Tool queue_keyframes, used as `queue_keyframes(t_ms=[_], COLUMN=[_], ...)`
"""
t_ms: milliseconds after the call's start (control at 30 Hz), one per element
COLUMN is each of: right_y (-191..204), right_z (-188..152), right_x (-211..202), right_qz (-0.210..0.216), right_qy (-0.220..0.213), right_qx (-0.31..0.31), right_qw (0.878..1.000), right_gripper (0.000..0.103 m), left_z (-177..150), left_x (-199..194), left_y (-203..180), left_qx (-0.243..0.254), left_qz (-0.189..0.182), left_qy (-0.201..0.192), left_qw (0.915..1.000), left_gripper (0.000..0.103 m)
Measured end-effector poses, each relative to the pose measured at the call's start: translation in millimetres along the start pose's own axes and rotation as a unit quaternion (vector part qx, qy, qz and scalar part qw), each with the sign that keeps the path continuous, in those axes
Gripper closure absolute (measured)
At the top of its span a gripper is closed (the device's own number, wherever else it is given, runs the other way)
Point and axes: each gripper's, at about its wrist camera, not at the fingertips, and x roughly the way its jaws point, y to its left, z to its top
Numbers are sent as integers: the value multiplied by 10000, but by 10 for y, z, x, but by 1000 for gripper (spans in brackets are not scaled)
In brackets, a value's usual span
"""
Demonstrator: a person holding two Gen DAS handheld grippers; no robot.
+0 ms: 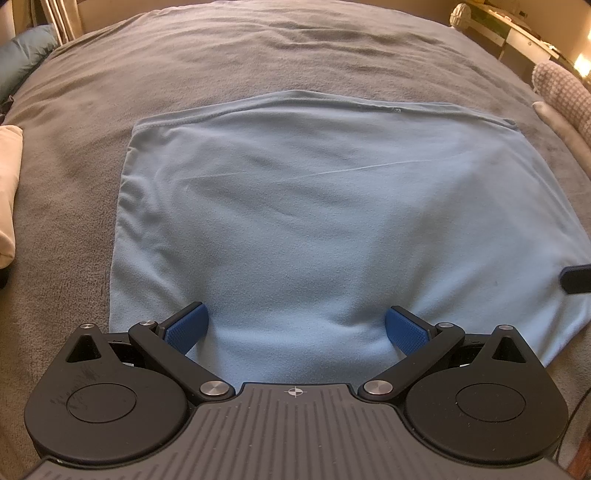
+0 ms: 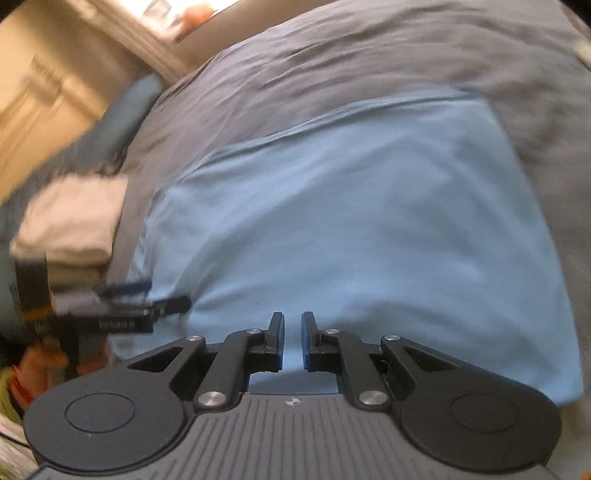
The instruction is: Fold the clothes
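A light blue garment (image 1: 314, 203) (image 2: 351, 221) lies folded and flat on a grey blanket (image 1: 258, 55). My left gripper (image 1: 295, 325) stands wide open at the garment's near edge. Its blue pads (image 1: 186, 326) rest down on the cloth, with a stretch of fabric between them. My right gripper (image 2: 292, 332) hovers above the near part of the garment. Its jaws are almost together with a narrow gap, and nothing is between them. The right wrist view is blurred by motion. It shows the left gripper (image 2: 147, 306) at the garment's left corner, held by a hand (image 2: 37, 365).
A stack of folded cream cloth (image 1: 7, 192) (image 2: 74, 221) lies left of the garment. A teal pillow (image 1: 26, 48) (image 2: 122, 110) sits at the far left. A checked cushion (image 1: 561, 88) and shelves (image 1: 517, 26) stand at the far right. Grey blanket (image 2: 369, 55) stretches beyond the garment.
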Motion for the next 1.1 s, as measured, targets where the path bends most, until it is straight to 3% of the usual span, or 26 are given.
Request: queue_keyframes(t_ms=[333, 467, 633, 933, 1000, 1100], right_y=[-25, 108, 266, 286, 325, 314], right_z=[-384, -273, -101, -375, -394, -284], right_x=[51, -115, 16, 171, 122, 43], right_qz=[-383, -505, -408, -274, -360, -511], right_qy=[1200, 906, 601, 1249, 1242, 891], right_qx=[-448, -798, -1089, -1230, -1351, -1319], right_qw=[9910, 9914, 9914, 9841, 9824, 9859], right_gripper=[94, 94, 94, 94, 94, 94], left_z=[7, 2, -4, 3, 5, 2], left_x=[12, 7, 3, 9, 9, 5], left_y=[27, 41, 25, 15, 14, 20], left_qx=[14, 11, 42, 34, 33, 33], left_qz=[-75, -80, -59, -46, -38, -47], left_qy=[6, 6, -8, -2, -2, -13], left_qw=[10000, 10000, 10000, 10000, 10000, 10000], left_gripper=[0, 0, 0, 0, 0, 0])
